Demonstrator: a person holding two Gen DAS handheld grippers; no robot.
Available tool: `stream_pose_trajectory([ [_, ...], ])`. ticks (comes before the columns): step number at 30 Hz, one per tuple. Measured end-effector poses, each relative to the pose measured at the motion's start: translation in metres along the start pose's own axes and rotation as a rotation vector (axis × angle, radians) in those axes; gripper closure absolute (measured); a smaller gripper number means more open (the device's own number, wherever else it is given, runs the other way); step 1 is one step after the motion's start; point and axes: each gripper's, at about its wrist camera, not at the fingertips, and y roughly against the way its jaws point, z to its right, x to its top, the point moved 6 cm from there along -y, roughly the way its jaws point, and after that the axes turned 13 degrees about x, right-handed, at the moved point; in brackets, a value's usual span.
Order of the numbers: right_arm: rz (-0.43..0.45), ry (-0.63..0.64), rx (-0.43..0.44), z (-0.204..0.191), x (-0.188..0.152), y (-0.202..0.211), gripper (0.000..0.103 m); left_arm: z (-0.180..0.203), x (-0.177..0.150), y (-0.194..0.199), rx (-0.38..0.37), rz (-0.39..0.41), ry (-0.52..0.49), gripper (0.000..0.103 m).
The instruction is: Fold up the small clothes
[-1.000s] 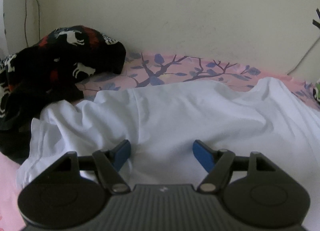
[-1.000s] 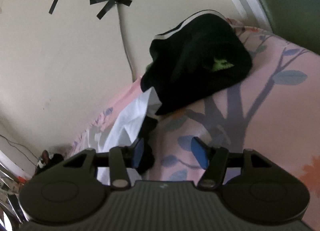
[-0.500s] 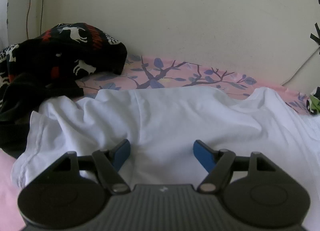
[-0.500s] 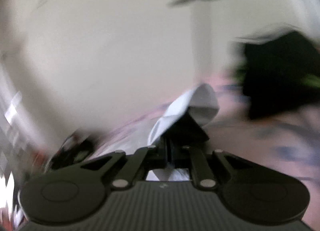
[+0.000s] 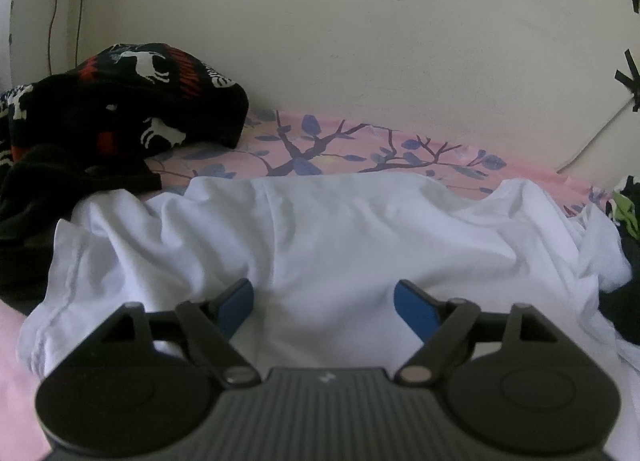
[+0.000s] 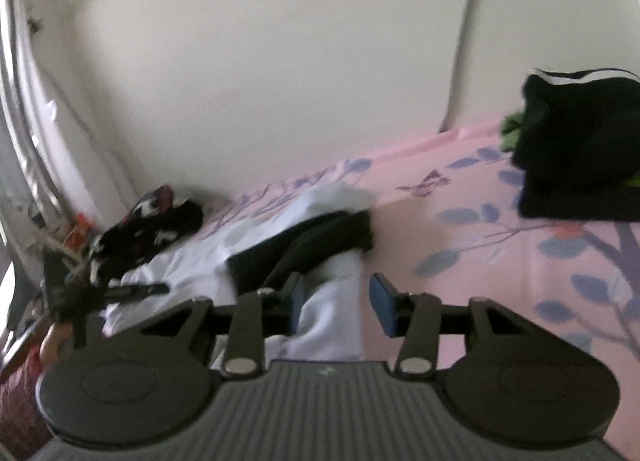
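A patterned black garment [image 5: 120, 101] with white and red motifs is seen heaped at the far left of a pink floral bedsheet [image 5: 340, 149], against a cream wall [image 5: 320, 41]. Beside it, a rumpled white garment [image 5: 320, 229] is spread across the middle of the sheet, its left edge lying against the dark heap. The left gripper [image 5: 324, 307] is held low over the near part of this white cloth with its blue-padded jaws spread wide; nothing is gripped between them, and whether the pads brush the fabric cannot be told.

In the right wrist view, somewhat blurred, the white garment [image 6: 320, 293] is seen bunched at the left of the sheet [image 6: 500, 253], with a dark piece of cloth [image 6: 316, 241] lying across it. The right gripper [image 6: 340, 305] is likewise parted, its left finger at or against the white fabric while the right finger stands over bare sheet; nothing is clamped. A folded black garment [image 6: 584, 149] with green trim is set well apart at the far right, near the wall [image 6: 280, 61].
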Motion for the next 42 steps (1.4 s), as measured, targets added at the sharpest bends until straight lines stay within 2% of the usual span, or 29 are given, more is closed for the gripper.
stream_pose_trajectory([
  [4, 0.004, -0.177, 0.035, 0.035, 0.021, -0.033, 0.057, -0.001, 0.000, 0.000, -0.004, 0.002, 0.010, 0.023],
  [7, -0.001, -0.386, 0.090, 0.059, 0.025, -0.065, 0.060, -0.001, 0.000, 0.001, -0.006, 0.003, 0.013, 0.023],
  [8, -0.009, -0.424, 0.107, 0.062, 0.025, -0.072, 0.063, -0.001, 0.000, 0.001, -0.006, 0.003, 0.013, 0.023],
  [9, -0.022, -0.444, 0.116, 0.062, 0.023, -0.079, 0.084, -0.001, 0.000, 0.001, -0.006, 0.003, 0.014, 0.023],
  [10, -0.025, -0.444, 0.098, 0.061, 0.023, -0.082, 0.093, -0.001, 0.000, 0.001, -0.007, 0.003, 0.014, 0.023],
  [11, -0.002, -0.421, 0.071, 0.058, 0.027, -0.079, 0.094, -0.001, 0.000, 0.001, -0.008, 0.003, 0.016, 0.023],
  [12, 0.047, -0.381, 0.045, 0.054, 0.036, -0.070, 0.095, -0.001, 0.000, 0.001, -0.008, 0.003, 0.018, 0.023],
  [15, 0.334, -0.217, -0.048, 0.043, 0.079, -0.004, 0.097, -0.002, 0.001, 0.001, -0.012, 0.004, 0.023, 0.023],
  [17, 0.515, -0.113, -0.184, 0.040, 0.104, 0.053, 0.097, -0.002, 0.001, 0.001, -0.012, 0.004, 0.023, 0.023],
  [20, 0.654, -0.040, -0.364, 0.040, 0.121, 0.115, 0.097, -0.002, 0.001, 0.002, -0.017, 0.006, 0.031, 0.023],
  [22, 0.670, -0.031, -0.422, 0.040, 0.123, 0.133, 0.097, -0.003, 0.000, 0.003, -0.020, 0.007, 0.038, 0.023],
  [26, 0.631, 0.010, -0.450, 0.026, 0.124, 0.121, 0.096, -0.008, 0.001, 0.007, -0.039, 0.029, 0.069, 0.022],
  [28, 0.589, 0.052, -0.399, 0.007, 0.125, 0.094, 0.096, -0.016, 0.002, 0.015, -0.074, 0.077, 0.123, 0.019],
  [30, 0.505, 0.150, -0.340, -0.027, 0.125, 0.057, 0.096, -0.029, 0.003, 0.022, -0.114, 0.118, 0.200, 0.013],
  [32, 0.387, 0.285, -0.263, -0.072, 0.120, 0.011, 0.096, -0.044, 0.004, 0.021, -0.143, 0.112, 0.282, 0.012],
  [34, 0.241, 0.388, -0.160, -0.113, 0.100, -0.039, 0.096, -0.056, 0.004, 0.018, -0.175, 0.084, 0.350, 0.012],
  [37, -0.120, 0.486, 0.044, -0.155, 0.044, -0.116, 0.095, -0.067, 0.004, 0.012, -0.205, 0.052, 0.415, 0.012],
  [38, -0.212, 0.492, 0.094, -0.162, 0.026, -0.131, 0.095, -0.068, 0.004, 0.011, -0.208, 0.048, 0.421, 0.012],
  [39, -0.250, 0.488, 0.118, -0.162, 0.019, -0.137, 0.095, -0.069, 0.003, 0.012, -0.211, 0.047, 0.420, 0.012],
  [40, -0.234, 0.463, 0.121, -0.157, 0.021, -0.135, 0.092, -0.068, 0.003, 0.013, -0.213, 0.049, 0.413, 0.012],
  [41, -0.181, 0.410, 0.109, -0.146, 0.030, -0.127, 0.089, -0.066, 0.003, 0.014, -0.216, 0.051, 0.404, 0.012],
  [42, -0.116, 0.329, 0.101, -0.129, 0.044, -0.116, 0.064, -0.064, 0.003, 0.015, -0.219, 0.053, 0.393, 0.011],
])
